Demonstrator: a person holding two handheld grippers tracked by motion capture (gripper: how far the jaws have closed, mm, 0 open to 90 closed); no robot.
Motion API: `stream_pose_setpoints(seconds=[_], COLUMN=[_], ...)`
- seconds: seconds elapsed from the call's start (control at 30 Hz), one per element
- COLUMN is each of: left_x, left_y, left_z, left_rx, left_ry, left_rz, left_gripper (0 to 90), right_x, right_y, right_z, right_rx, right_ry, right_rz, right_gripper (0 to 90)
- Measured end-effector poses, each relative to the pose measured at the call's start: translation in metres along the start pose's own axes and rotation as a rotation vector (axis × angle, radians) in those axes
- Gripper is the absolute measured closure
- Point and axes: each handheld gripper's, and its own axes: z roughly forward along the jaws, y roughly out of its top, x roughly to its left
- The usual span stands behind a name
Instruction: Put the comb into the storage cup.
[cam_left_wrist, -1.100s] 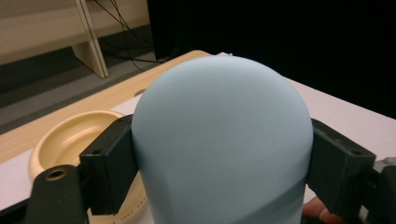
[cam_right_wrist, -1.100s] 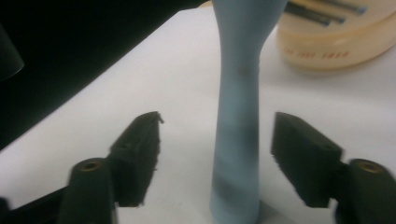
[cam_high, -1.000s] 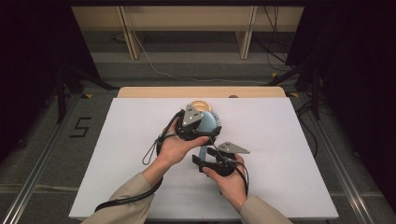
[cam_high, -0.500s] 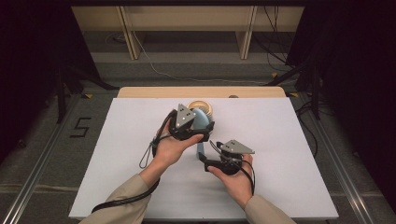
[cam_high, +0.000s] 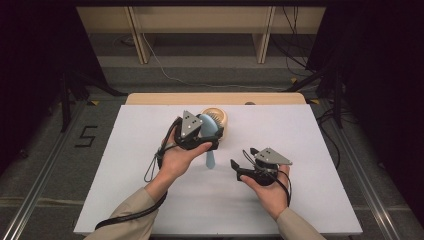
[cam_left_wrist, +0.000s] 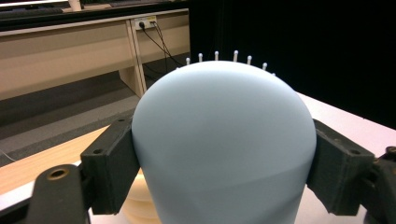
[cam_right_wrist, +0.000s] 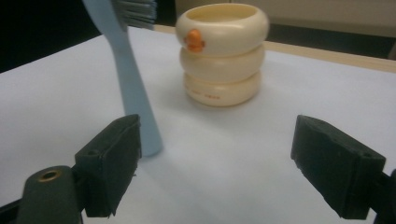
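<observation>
One smooth, pale blue plastic hairbrush (cam_left_wrist: 224, 144), domed at the back with white-tipped bristles, is gripped at its head by the left gripper (cam_high: 200, 140), handle end down on the white table (cam_high: 325, 130). Beside it stands one glossy cream cup (cam_right_wrist: 223, 56), shaped like three stacked rings. The right gripper (cam_right_wrist: 217, 163) has just been opened wide and holds nothing, the handle just outside one pad.

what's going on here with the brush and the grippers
A person works two hand-held grippers at a white table. The left gripper is clamped on the head of a light blue hairbrush, handle hanging down, beside a cream ribbed cup. The right gripper has just been opening, nothing between its jaws.
</observation>
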Motion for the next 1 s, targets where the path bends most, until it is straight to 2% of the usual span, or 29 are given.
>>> stream_pose_setpoints(seconds=[0.13, 0.3, 0.5, 1.0], left_x=[0.002, 0.004, 0.008, 0.009], left_y=[0.001, 0.001, 0.002, 0.001], left_z=[-0.002, -0.004, -0.006, -0.005], left_rx=[-0.007, -0.011, -0.016, -0.006], left_ry=[0.003, 0.011, 0.02, 0.024], left_rz=[-0.002, -0.002, -0.003, -0.001], left_gripper=[19.7, 19.7, 19.7, 19.8], right_x=[-0.009, -0.019, -0.028, -0.042], right_y=[-0.002, -0.006, -0.006, -0.012], right_z=[-0.006, -0.013, -0.024, -0.054], right_rx=[-0.007, -0.001, -0.026, -0.079], right_ry=[-0.022, -0.018, -0.01, 0.014], right_rz=[-0.017, -0.021, -0.05, -0.042], right_gripper=[17.4, 17.0, 15.8, 15.9])
